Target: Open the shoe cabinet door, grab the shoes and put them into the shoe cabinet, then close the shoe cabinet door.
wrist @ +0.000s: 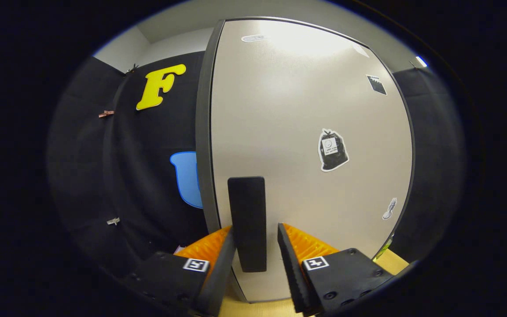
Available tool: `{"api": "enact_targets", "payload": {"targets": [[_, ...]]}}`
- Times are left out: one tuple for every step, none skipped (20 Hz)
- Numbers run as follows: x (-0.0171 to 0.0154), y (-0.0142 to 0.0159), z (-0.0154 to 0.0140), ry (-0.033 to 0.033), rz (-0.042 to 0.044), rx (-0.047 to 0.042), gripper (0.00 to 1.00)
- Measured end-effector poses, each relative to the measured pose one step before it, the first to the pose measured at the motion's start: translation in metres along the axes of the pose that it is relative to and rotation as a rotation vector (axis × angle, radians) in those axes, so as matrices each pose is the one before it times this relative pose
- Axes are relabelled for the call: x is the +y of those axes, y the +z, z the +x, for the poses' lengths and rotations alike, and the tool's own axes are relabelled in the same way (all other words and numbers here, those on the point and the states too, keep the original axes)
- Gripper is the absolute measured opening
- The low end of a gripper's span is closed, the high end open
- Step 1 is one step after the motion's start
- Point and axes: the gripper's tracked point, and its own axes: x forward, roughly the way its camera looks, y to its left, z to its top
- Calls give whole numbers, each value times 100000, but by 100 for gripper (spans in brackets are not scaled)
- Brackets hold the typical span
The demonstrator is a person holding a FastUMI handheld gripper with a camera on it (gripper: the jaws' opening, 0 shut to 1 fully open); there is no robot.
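Note:
The pale shoe cabinet door [297, 101] stands close in front of me, with a dark edge strip [203, 132] down its left side. A black upright handle [247, 211] is fixed near that edge. My gripper [257, 229] straddles the lower part of the handle. The left finger [225, 259] lies against the handle's side, while a narrow gap shows between the handle and the right finger [289, 259]. The jaws stand open around the handle, not clamped on it.
A few stickers [332, 149] are stuck on the door's right half. The booth's black cloth wall [148, 176] hangs to the left of the cabinet. A light wooden surface [394, 260] shows under the cabinet's lower right corner.

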Motion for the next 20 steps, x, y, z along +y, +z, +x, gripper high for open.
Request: {"api": "enact_targets", "payload": {"targets": [[78, 185, -335, -1255, -1818, -1240, 52], [-127, -306, 218, -1247, -1920, 580, 41], [-29, 83, -30, -960, -1235, -246, 41], [-64, -163, 447, -1019, -262, 375, 41], [12, 39, -241, -91, 585, 293, 39], [25, 88, -159, 4, 476, 1, 37], [-81, -72, -27, -212, -48, -23, 34], [-75, 92, -186, -555, -340, -365, 34], [-37, -145, 66, -372, -371, 423, 30], [4, -52, -151, 626, -752, 664, 26], [32, 1, -158, 1289, -458, 594, 26], [30, -29, -237, 1353, -392, 575, 26], [33, 52, -417, 1091, -675, 452, 26], [-7, -69, -599, 1263, -516, 569, 26], [-98, -15, -796, 1427, 790, -153, 26], [-264, -207, -963, 1497, 1403, 46, 26], [-296, 1, -870, 1187, 1182, -172, 26], [-288, 47, -952, 856, 181, -156, 26], [-311, 18, -1010, 990, -197, -374, 26], [-328, -84, -1297, 1535, 234, 139, 26]]}}
